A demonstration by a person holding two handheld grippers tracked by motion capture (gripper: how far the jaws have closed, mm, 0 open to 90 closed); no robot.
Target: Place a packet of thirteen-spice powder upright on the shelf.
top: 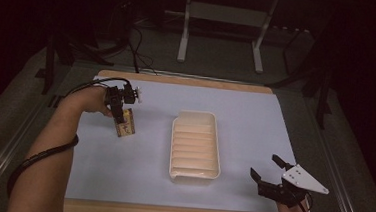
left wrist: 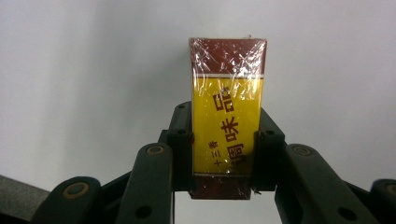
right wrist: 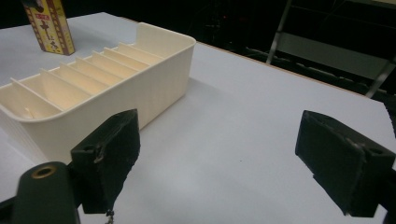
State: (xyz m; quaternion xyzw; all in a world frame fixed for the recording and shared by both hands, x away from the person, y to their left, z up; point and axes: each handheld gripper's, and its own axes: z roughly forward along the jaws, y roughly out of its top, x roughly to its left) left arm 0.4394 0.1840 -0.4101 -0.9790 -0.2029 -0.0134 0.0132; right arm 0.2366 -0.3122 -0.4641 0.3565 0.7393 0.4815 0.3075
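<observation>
The yellow-and-brown box [left wrist: 228, 126] sits clamped between the pads of the left tongs [top: 123, 117], over the left part of the white counter [top: 121, 171], well left of the cream tray [top: 194, 172]. The right tongs [top: 267, 167] stand wide with nothing between them, near the counter's front right corner, just right of the tray.

The left gripper [top: 121, 112] points down, jaws clamped — forearm stretched in from below. The right gripper [top: 266, 170] rests low, jaws spread wide.
</observation>
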